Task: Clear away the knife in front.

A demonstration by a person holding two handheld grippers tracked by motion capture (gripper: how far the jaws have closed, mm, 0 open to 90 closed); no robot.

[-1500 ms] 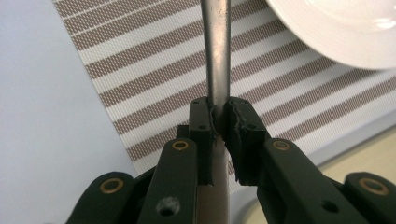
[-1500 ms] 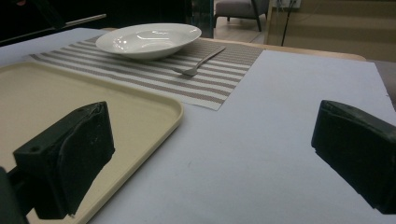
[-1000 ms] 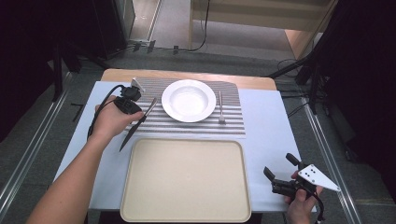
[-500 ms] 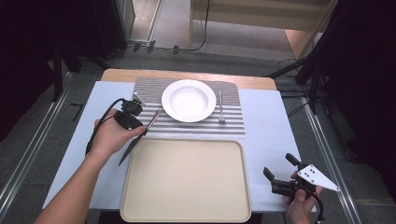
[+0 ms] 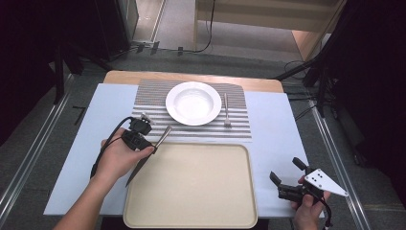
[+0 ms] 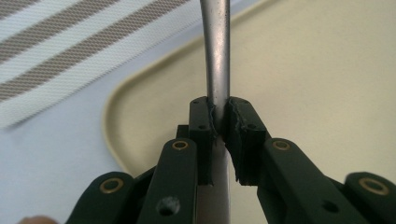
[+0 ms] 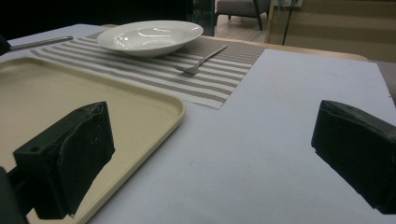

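Observation:
A silver knife (image 5: 160,140) hangs slanted over the left rim of the beige tray (image 5: 191,191). My left gripper (image 5: 151,147) is shut on it near its middle. In the left gripper view the pads pinch the knife's shaft (image 6: 217,60), which runs on up over the tray (image 6: 317,84). My right gripper (image 5: 286,171) stands open over the blue cloth at the near right, held in a hand. Nothing is between its pads (image 7: 70,154).
A white deep plate (image 5: 193,103) sits on a striped placemat (image 5: 148,96) at the back, with a fork (image 5: 226,112) to its right. The right gripper view also takes in the plate (image 7: 149,37), fork (image 7: 201,60) and tray corner (image 7: 154,109).
My left hand has carried the knife from the placemat's left edge toward the near side, up to the tray's left rim. The right gripper has kept still.

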